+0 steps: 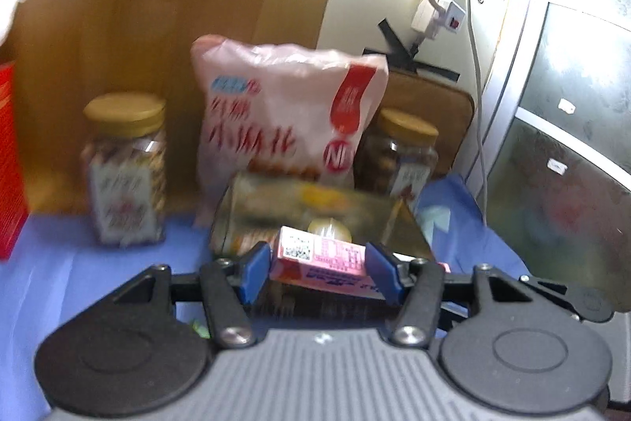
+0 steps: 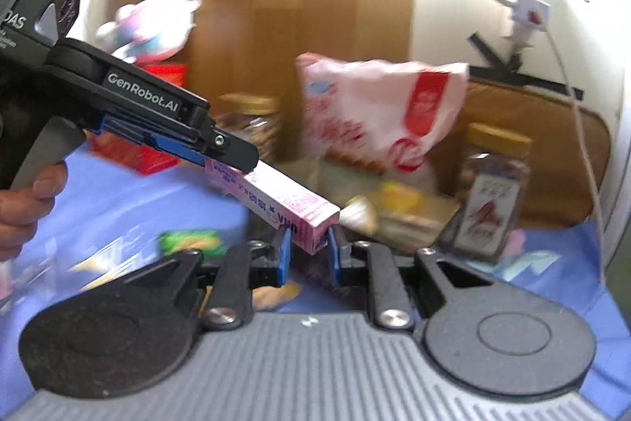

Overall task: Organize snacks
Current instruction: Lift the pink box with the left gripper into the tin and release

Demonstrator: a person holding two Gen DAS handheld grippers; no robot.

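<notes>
A long pink snack box (image 1: 321, 257) sits between my left gripper's (image 1: 317, 273) blue pads, which are shut on its sides. In the right wrist view the same pink box (image 2: 276, 202) slants from the left gripper (image 2: 221, 152) down to my right gripper (image 2: 307, 255), whose blue pads close around its lower end. A large pink-and-white snack bag (image 1: 284, 113) leans upright against the wood panel, also in the right view (image 2: 378, 113). Two gold-lidded jars flank it: the left jar (image 1: 124, 168) and the right jar (image 1: 402, 156), the latter in the right view (image 2: 489, 192).
A flat clear-wrapped snack pack (image 1: 315, 208) lies in front of the bag. A red box (image 1: 10, 160) stands at far left. A green packet (image 2: 193, 243) lies on the blue cloth (image 1: 79, 263). A power strip and cables (image 1: 445, 2) hang at right.
</notes>
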